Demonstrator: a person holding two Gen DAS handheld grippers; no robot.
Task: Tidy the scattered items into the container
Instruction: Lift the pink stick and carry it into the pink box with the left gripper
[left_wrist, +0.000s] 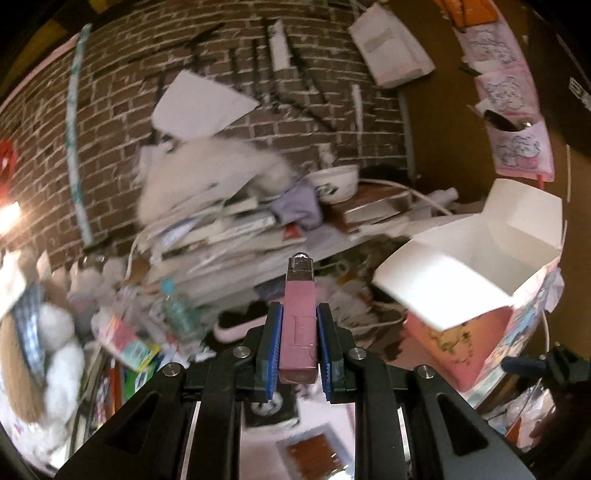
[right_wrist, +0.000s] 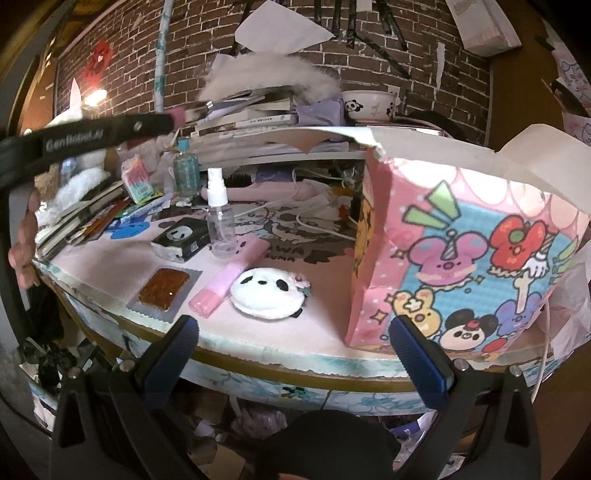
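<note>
My left gripper is shut on a pink lip-gloss tube whose clear tip sticks out forward. It hangs above the desk, left of the pink cartoon box, which stands with its white flaps open. In the right wrist view the same left gripper crosses the upper left with the tube's end showing. The box stands at the right of the desk. My right gripper is open and empty in front of the desk edge. On the desk lie a panda pouch, a pink stick and a clear spray bottle.
A foil-backed brown slab and a black panda packet lie near the desk's front left. A teal bottle stands behind them. Stacked books and a panda bowl fill the shelf against the brick wall.
</note>
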